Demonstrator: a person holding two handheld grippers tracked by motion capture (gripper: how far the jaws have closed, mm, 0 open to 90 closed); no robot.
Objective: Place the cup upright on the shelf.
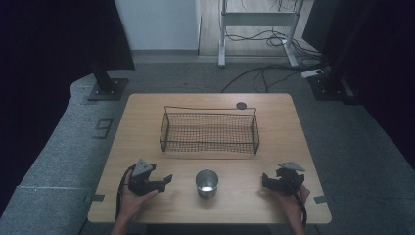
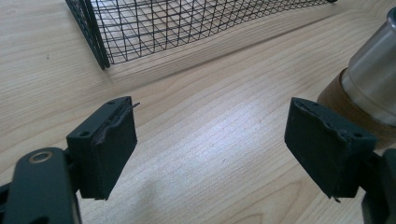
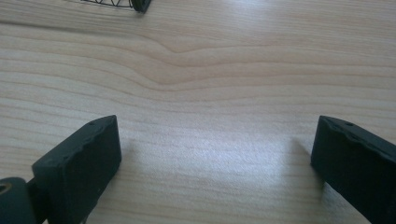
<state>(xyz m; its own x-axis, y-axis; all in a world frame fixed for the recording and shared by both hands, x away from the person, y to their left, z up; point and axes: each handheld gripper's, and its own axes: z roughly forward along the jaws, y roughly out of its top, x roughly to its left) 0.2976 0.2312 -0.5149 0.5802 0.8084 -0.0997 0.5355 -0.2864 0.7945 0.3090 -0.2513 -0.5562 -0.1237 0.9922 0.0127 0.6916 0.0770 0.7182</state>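
A metal cup (image 1: 207, 182) stands upright in the lower middle of the high view, on the wooden tabletop (image 1: 147, 132), between the two grippers and apart from both. In the left gripper view the cup (image 2: 373, 84) rises at the right edge, steel above a brown band at its foot; no brand or label can be read on it. The left gripper (image 1: 166, 179) sits at the lower left of the high view in the person's hand, jaws spread wide and holding nothing; its own view (image 2: 210, 149) shows only bare wood between the pads. The right gripper (image 1: 265, 179) at the lower right is likewise released, with bare wood grain between its parted jaws (image 3: 215, 163). A black wire basket (image 1: 209, 131) stands in the middle of the frame, beyond the cup. On the grey floor to the left of the tabletop a dark mark (image 1: 103, 128) reads like the figure 9.
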